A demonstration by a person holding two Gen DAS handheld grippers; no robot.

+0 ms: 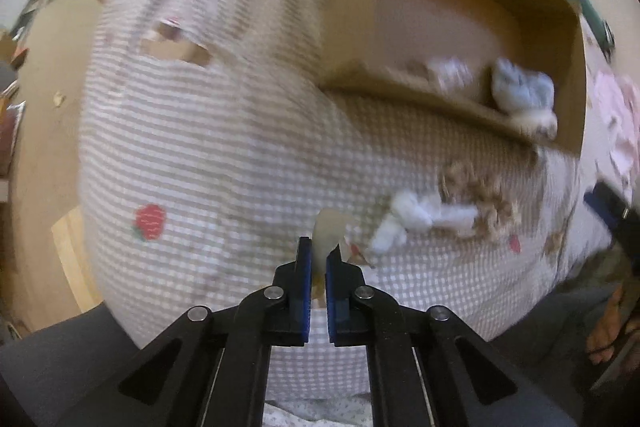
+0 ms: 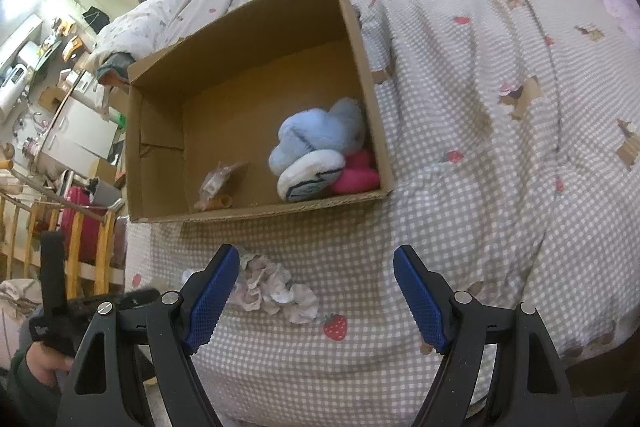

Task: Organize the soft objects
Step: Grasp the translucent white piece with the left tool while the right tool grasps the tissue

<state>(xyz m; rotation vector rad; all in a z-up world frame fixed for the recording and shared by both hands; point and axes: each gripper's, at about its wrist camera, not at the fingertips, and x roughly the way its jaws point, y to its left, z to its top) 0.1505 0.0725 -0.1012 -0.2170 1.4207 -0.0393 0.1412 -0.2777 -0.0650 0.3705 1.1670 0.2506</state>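
Observation:
A cardboard box (image 2: 256,27) lies on a checked bedspread (image 2: 480,155). In it are a light blue plush toy (image 2: 316,139), a pink plush (image 2: 358,175) and a small brown item (image 2: 218,183). My left gripper (image 1: 319,259) is shut on a small cream soft object (image 1: 326,231) above the bedspread. The box (image 1: 440,27) shows blurred at upper right in the left wrist view, with the blue plush (image 1: 520,91) inside. A white-blue soft piece (image 1: 416,217) and a tan frilly piece (image 1: 480,195) lie before the box. My right gripper (image 2: 316,269) is open and empty over a pale frilly scrunchie (image 2: 272,287).
The bed edge runs along the left of both views, with wooden rails (image 2: 80,239) and room clutter beyond. A pink cloth (image 1: 616,115) lies at far right. The other gripper's handle (image 2: 54,279) shows at lower left of the right wrist view.

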